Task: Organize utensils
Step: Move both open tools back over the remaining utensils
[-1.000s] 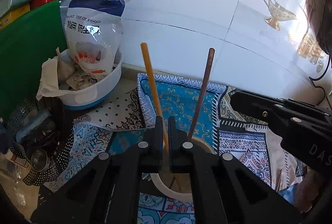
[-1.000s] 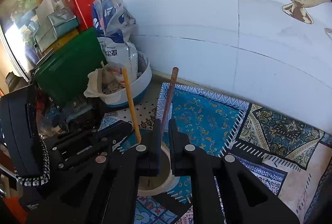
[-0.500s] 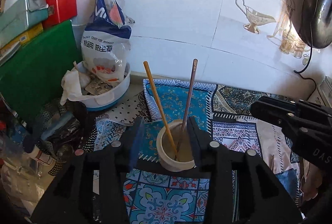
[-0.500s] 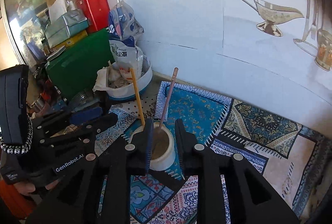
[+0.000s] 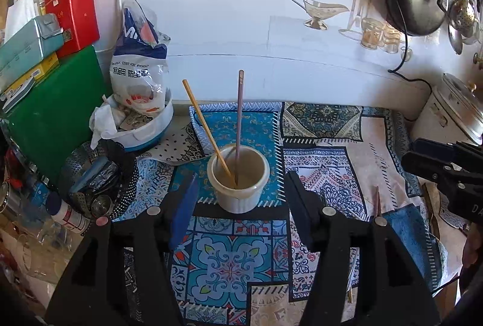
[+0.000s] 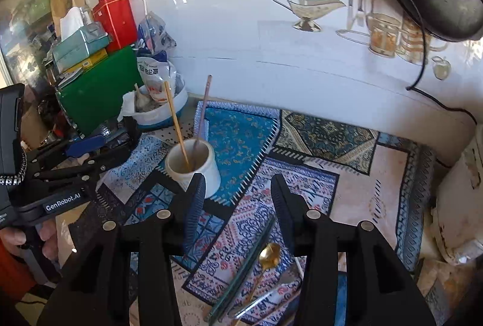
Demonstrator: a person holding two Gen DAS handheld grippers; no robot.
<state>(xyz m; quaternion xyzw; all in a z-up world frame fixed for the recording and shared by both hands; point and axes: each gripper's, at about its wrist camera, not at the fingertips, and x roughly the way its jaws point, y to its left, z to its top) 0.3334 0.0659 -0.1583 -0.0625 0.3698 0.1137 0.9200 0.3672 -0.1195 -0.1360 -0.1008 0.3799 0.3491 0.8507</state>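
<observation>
Standing released in the white ribbed ceramic cup (image 5: 238,179): yellow wooden chopstick (image 5: 206,129), pink metal chopstick (image 5: 239,126); left gripper (image 5: 241,199) and right gripper (image 6: 238,197), now wide and empty, have withdrawn.

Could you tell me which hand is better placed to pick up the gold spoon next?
Right: its open tongs hang just above the gold spoon on the cloth, while the left tongs face the cup.

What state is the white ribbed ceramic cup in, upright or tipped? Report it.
Upright. The white ribbed ceramic cup stands on the patterned mat, mouth upward, with the yellow chopstick and brown chopstick leaning inside.
</observation>
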